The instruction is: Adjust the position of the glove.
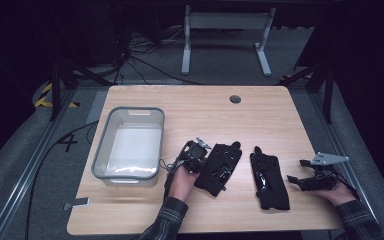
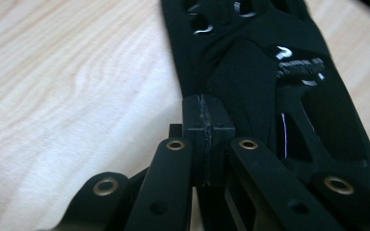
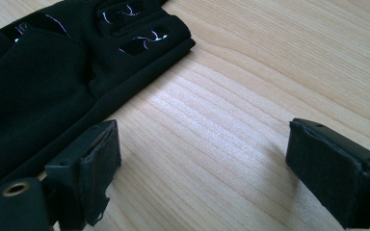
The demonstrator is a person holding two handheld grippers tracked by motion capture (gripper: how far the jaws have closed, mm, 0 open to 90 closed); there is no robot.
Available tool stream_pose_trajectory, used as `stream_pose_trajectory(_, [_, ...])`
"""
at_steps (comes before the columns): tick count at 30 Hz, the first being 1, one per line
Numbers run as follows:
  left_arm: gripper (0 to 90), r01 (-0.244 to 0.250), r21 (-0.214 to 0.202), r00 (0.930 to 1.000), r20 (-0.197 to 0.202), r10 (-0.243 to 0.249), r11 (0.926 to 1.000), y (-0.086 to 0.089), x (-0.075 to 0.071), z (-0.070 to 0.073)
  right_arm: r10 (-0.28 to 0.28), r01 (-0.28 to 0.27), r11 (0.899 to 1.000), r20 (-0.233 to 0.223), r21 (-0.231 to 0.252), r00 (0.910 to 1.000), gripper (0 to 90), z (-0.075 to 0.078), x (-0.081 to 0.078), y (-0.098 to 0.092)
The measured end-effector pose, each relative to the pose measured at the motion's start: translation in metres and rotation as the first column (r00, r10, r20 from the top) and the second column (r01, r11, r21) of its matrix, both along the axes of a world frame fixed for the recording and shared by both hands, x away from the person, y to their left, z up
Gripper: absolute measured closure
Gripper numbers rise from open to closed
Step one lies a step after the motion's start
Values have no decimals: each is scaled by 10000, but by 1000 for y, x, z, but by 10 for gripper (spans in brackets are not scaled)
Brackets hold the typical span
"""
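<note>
- Starting at the left of the high view, a grey plastic bin (image 1: 128, 145) is sitting on the wooden table (image 1: 260, 120); its pale floor is lying bare under the light; a dark cable (image 1: 45, 155) is trailing across the floor beside the table.
- Just right of the bin, the left gripper (image 1: 196, 150) is resting low on the table in the person's left hand (image 1: 182, 182), a plaid sleeve (image 1: 167, 220) coming in from the bottom edge.
- In the left gripper view its jaws are pressing together, pads meeting with no gap; they are sitting right at the near edge of the left glove (image 2: 270, 82); whether any cloth is caught between them I cannot tell.
- That left glove (image 1: 219, 167), black with glossy patches, is lying flat and touching the left gripper, its fingers pointing away from the person.
- Next along, the right glove (image 1: 269, 180) is lying flat too, apart from its partner, bare wood between them.
- Far right, the right gripper (image 1: 296, 171) is hovering just beside the right glove, held in the right hand (image 1: 336, 192); in the right gripper view its jaws are standing wide apart, gripping nothing; the left pad is sitting at the edge of the right glove (image 3: 43, 86), the other over bare wood.
</note>
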State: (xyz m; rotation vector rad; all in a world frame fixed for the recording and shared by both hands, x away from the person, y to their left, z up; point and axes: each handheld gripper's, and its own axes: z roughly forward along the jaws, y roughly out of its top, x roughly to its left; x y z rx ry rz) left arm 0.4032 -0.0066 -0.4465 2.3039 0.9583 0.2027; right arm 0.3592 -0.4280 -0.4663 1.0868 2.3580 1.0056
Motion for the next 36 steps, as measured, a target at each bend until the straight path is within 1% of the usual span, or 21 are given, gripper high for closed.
stream_pose_trajectory(1, [897,60,43,10000,57,-61,10000,-1,-4,-1,1,-1,10000,-4,1,10000,125,0,0,0])
stream_pose_trajectory(2, [897,279,-10,9996,-59,-279,9996,-2,-9,-1,1,-1,10000,-4,-1,10000,125,0,0,0])
stream_pose_trajectory(5, [897,485,-3,9988,-27,-485,9988,-6,-16,-1,0,0,10000,-2,1,10000,125,0,0,0])
stream_pose_trajectory(7, [897,628,-54,9980,-65,-629,9980,-8,-20,-1,0,0,10000,-6,1,10000,125,0,0,0])
stream_pose_trajectory(10, [897,940,-44,9955,-124,-941,9956,-13,-26,-1,-1,1,10000,-5,0,10000,125,0,0,0])
stream_pose_trajectory(12, [897,1054,-20,9944,-105,-1054,9944,-17,-30,-2,-1,1,10000,-4,-1,10000,125,0,0,0])
stream_pose_trajectory(16, [895,1048,-72,9945,-44,-1048,9945,-18,-32,-1,0,0,10000,-3,-2,10000,125,0,0,0])
stream_pose_trajectory(17, [890,1014,-181,9948,-13,-1014,9947,-16,-31,1,18,-18,10000,-4,-7,10000,124,0,0,0])
stream_pose_trajectory(20, [873,934,-223,9956,21,-934,9954,-14,-30,2,106,-106,9999,-44,-41,9999,134,1,1,0])
stream_pose_trajectory(21, [860,825,-325,9966,62,-824,9961,-13,-30,3,136,-137,9999,-84,-67,9999,187,2,1,1])
stream_pose_trajectory(22, [832,819,-337,9966,82,-817,9961,-11,-29,4,171,-171,9998,-177,-36,9997,232,4,0,2])
stream_pose_trajectory(23, [809,748,-435,9972,89,-745,9962,-10,-29,3,246,-245,9997,-174,16,9995,268,6,0,3])
stream_pose_trajectory(24, [779,710,-414,9974,120,-706,9966,-9,-29,3,349,-348,9994,-86,82,9994,323,8,-1,4])
stream_pose_trajectory(25, [734,645,-497,9979,112,-640,9967,-8,-28,3,431,-430,9990,-2,153,9991,424,11,-3,6])
stream_pose_trajectory(26, [697,614,-512,9981,113,-609,9968,-6,-27,3,531,-532,9982,20,286,9986,478,14,-4,7])
stream_pose_trajectory(27, [634,570,-584,9983,159,-562,9967,-6,-27,3,704,-706,9965,54,450,9975,568,17,-6,10])
stream_pose_trajectory(29, [557,525,-663,9984,241,-510,9964,-3,-26,4,1065,-1066,9927,43,557,9943,679,20,-8,16])
stream_pose_trajectory(31, [493,514,-759,9983,304,-492,9958,-2,-26,5,1387,-1383,9888,-48,555,9903,760,20,-9,22])
stream_pose_trajectory(33, [444,518,-913,9982,351,-488,9945,-2,-26,5,1747,-1732,9831,-219,586,9844,828,18,-10,30])
stream_pose_trajectory(35, [396,615,-1032,9976,374,-579,9928,-2,-26,5,2087,-2064,9770,-416,529,9771,882,15,-10,39])
stream_pose_trajectory(36, [375,652,-1036,9974,382,-615,9925,-2,-26,5,2216,-2192,9744,-484,506,9739,894,14,-10,43])
